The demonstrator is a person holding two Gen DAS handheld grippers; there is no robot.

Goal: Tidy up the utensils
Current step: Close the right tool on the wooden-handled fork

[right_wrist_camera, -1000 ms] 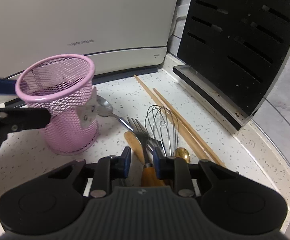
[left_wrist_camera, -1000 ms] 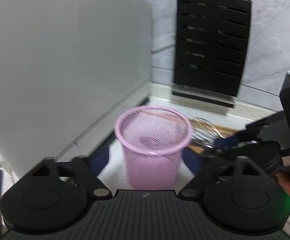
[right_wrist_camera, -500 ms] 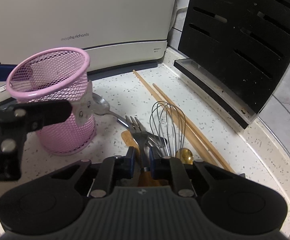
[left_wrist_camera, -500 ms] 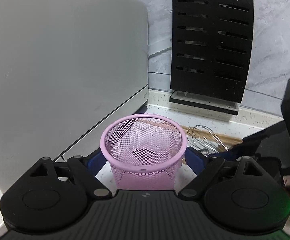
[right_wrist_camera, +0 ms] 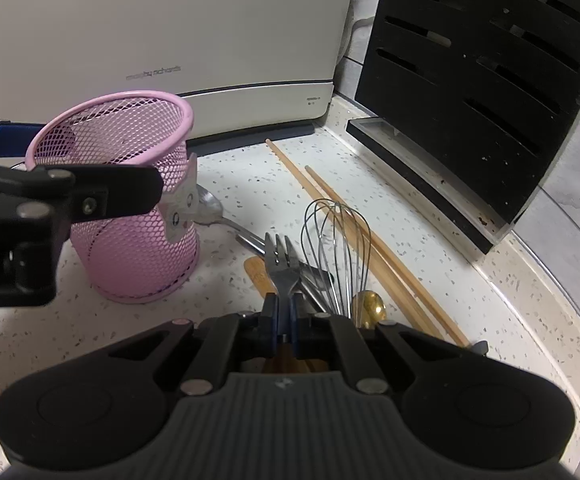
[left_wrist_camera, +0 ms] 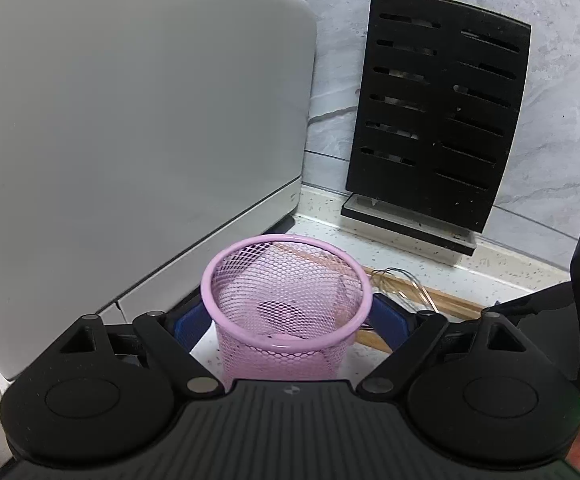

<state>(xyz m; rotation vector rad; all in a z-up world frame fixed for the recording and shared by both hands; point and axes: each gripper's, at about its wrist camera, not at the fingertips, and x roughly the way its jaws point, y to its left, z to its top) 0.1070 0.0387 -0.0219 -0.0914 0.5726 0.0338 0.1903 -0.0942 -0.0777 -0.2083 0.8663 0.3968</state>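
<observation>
A pink mesh cup (left_wrist_camera: 286, 304) stands upright on the speckled counter, between the fingers of my left gripper (left_wrist_camera: 288, 318), whose pads sit against its sides. In the right wrist view the cup (right_wrist_camera: 130, 200) is at the left with the left gripper's finger across it. My right gripper (right_wrist_camera: 284, 320) is shut on a steel fork (right_wrist_camera: 282, 268) with a wooden handle, tines pointing away. Beside it lie a wire whisk (right_wrist_camera: 337, 248), a spoon (right_wrist_camera: 214, 208), a gold spoon (right_wrist_camera: 367, 306) and two wooden chopsticks (right_wrist_camera: 353, 232).
A white appliance (left_wrist_camera: 130, 140) stands close on the left, behind the cup. A black slotted knife block (left_wrist_camera: 433, 120) leans against the marble wall at the back. The counter edge (right_wrist_camera: 549, 300) curves at the right.
My left gripper has come in around the pink cup, which now sits deeper between its fingers. My right gripper has closed on the fork.
</observation>
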